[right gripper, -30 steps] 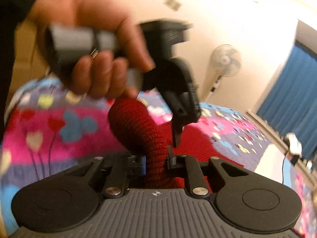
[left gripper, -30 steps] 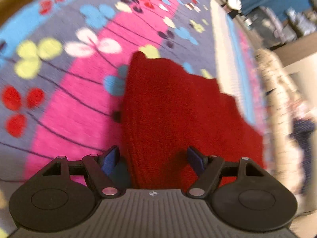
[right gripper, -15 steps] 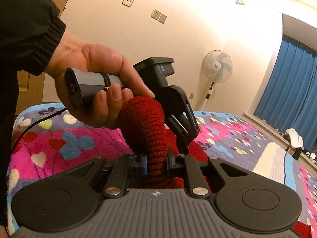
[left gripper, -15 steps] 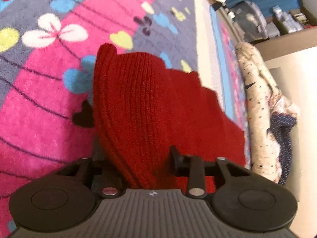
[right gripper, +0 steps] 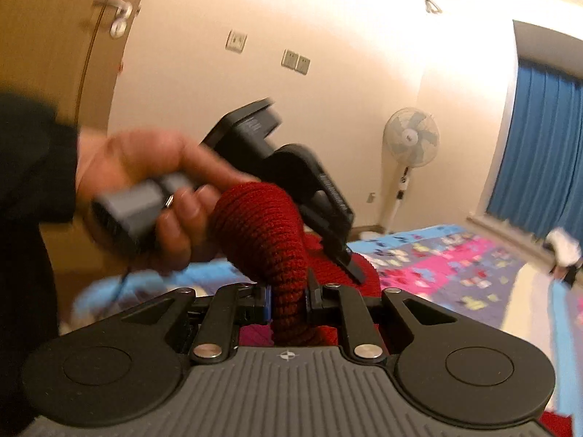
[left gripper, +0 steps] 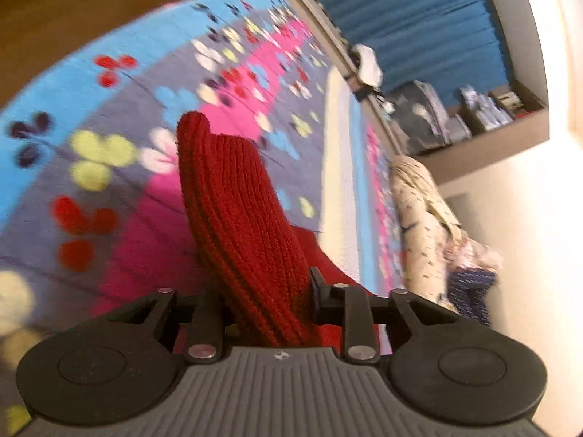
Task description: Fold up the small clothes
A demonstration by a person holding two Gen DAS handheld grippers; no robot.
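Note:
A red knitted garment [left gripper: 233, 211] lies partly on the flowered bed cover [left gripper: 109, 116] and is lifted at my end. My left gripper [left gripper: 266, 302] is shut on one bunched edge of it. My right gripper [right gripper: 289, 296] is shut on another bunched edge of the red garment [right gripper: 269, 233], which arches up in front of it. In the right wrist view the person's hand [right gripper: 160, 185] holds the left gripper's body [right gripper: 291, 182] just beyond that fold, angled down over the cloth.
A cream patterned bundle and dark blue cloth [left gripper: 430, 225] lie at the bed's right edge by the wall. Blue curtains [right gripper: 539, 153] and a standing fan [right gripper: 410, 142] are at the far side. A door [right gripper: 54, 36] is at left.
Left gripper closed on the red garment about a second ago and has since lifted and tilted with it. Right gripper stayed shut on its fold while both views swung upward.

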